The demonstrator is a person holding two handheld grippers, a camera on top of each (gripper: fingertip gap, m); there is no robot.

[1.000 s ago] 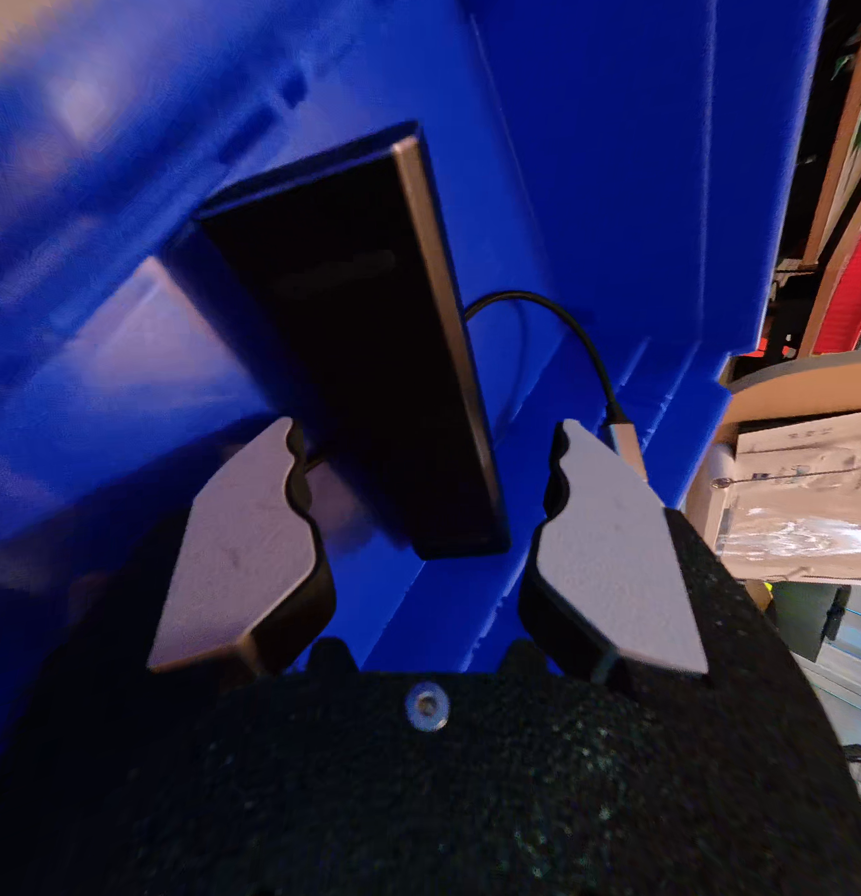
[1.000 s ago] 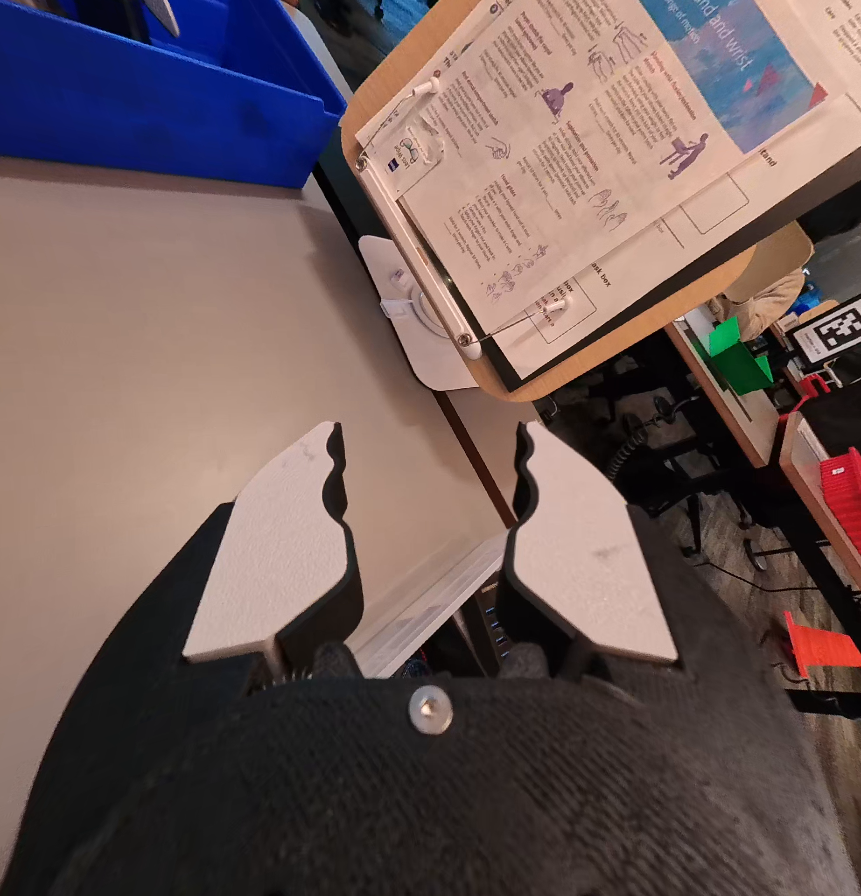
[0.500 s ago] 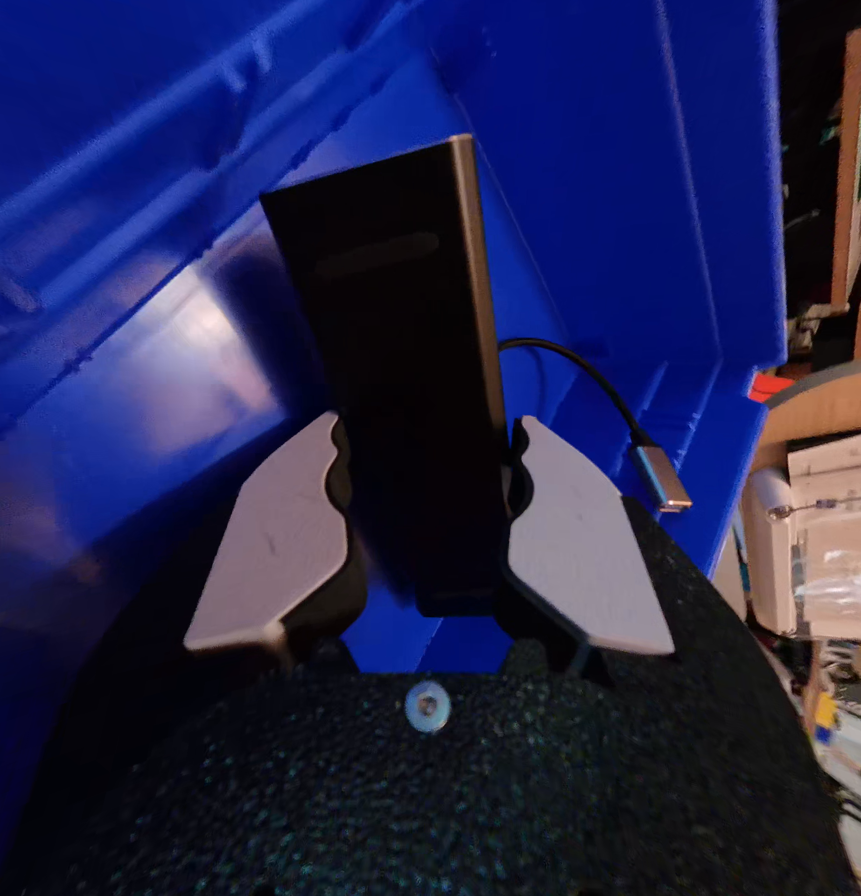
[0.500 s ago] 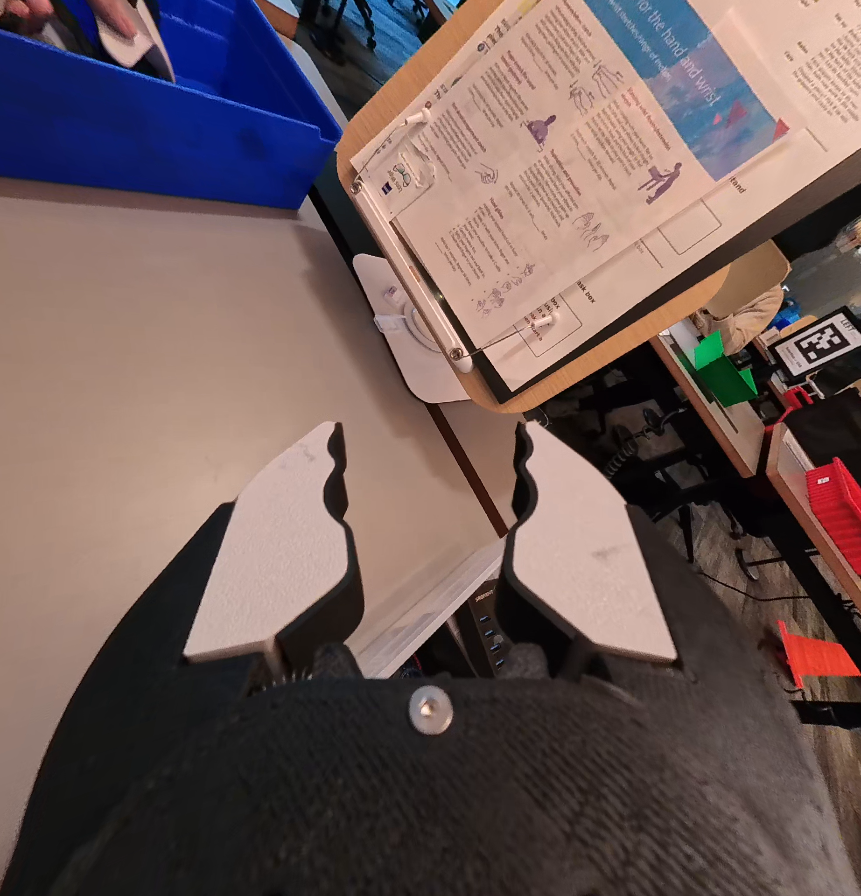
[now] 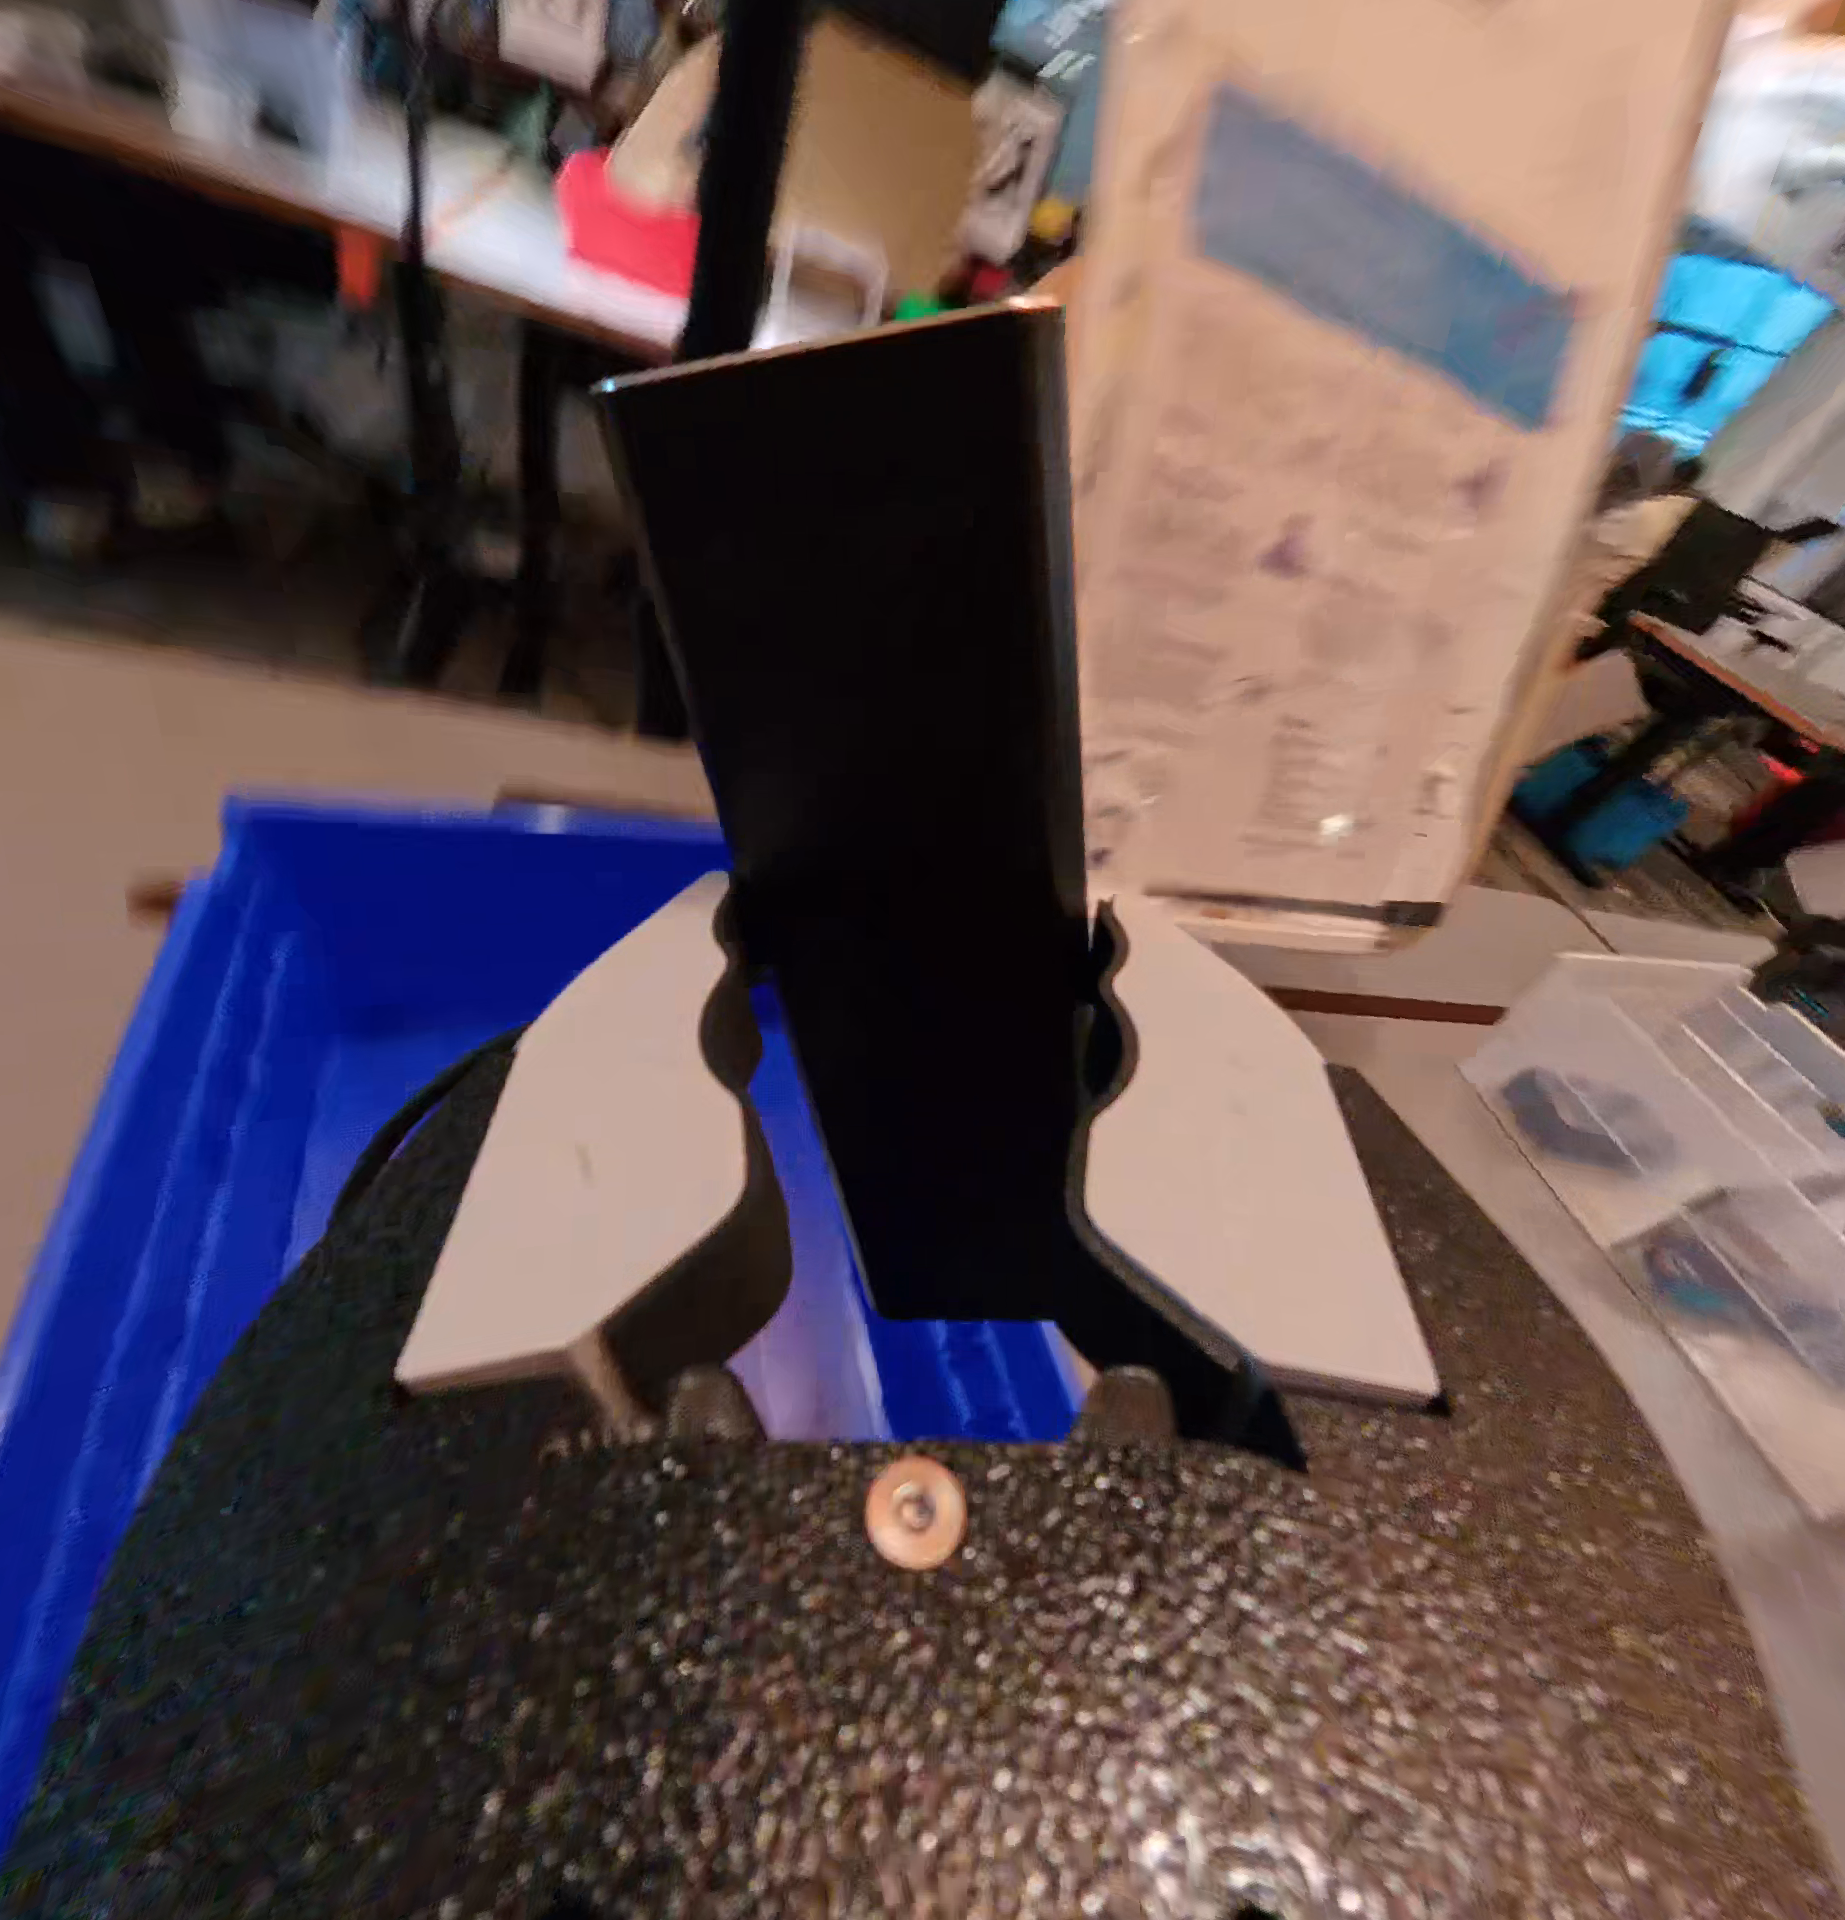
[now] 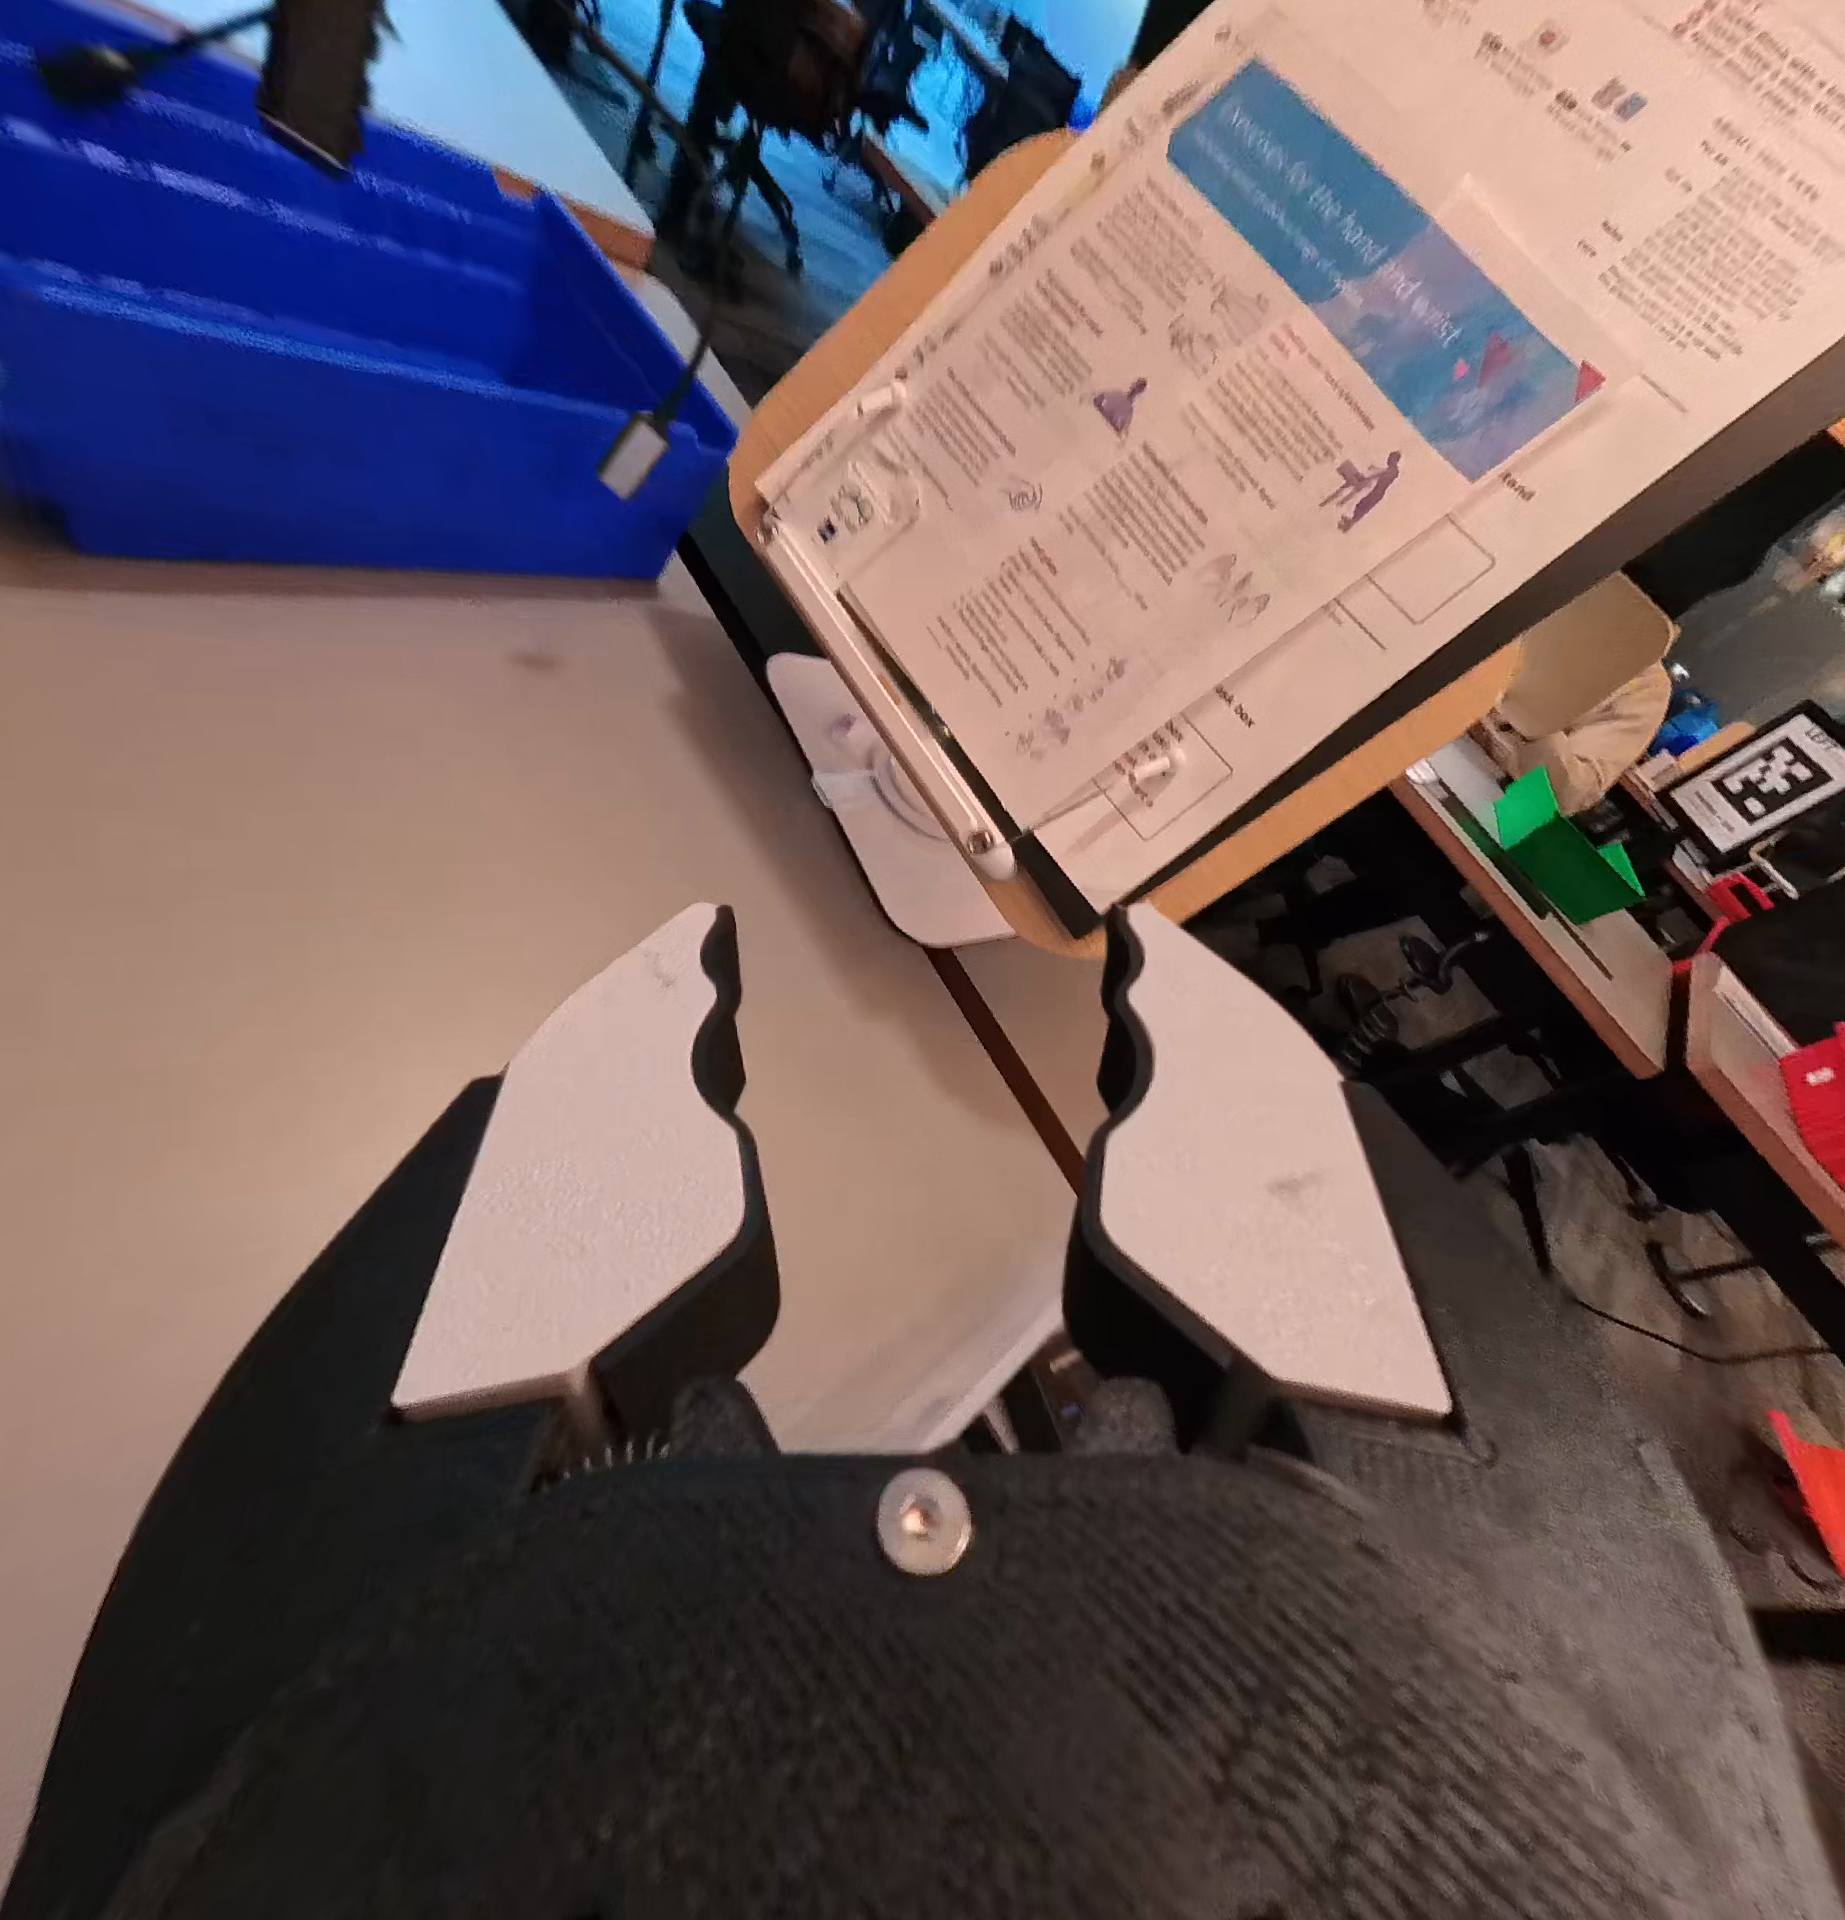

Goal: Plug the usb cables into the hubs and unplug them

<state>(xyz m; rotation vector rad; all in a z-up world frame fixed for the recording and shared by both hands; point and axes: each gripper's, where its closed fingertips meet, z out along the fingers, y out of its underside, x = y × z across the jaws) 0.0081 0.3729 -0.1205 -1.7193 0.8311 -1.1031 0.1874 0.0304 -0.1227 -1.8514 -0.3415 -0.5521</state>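
My left gripper [image 5: 913, 914] is shut on a flat black USB hub [image 5: 876, 831] and holds it upright above the blue bin [image 5: 274, 987]. In the right wrist view the hub [image 6: 310, 73] hangs at the top left over the bin [image 6: 274, 416]. Its thin black cable dangles down to a silver plug [image 6: 635, 457] at the bin's right end. My right gripper [image 6: 920, 920] is open and empty, above the beige table [image 6: 274, 883] near its right edge. No other cable or hub shows clearly.
A tilted board with printed sheets [image 6: 1261, 468] stands on a white base [image 6: 897, 862] at the table's right edge; it also shows in the left wrist view [image 5: 1365, 468]. A clear plastic box [image 5: 1676, 1143] lies right of the bin. Other desks stand beyond.
My left gripper closed on the hub inside the bin and lifted it up out of the bin, cable trailing. My right gripper stayed open and barely moved.
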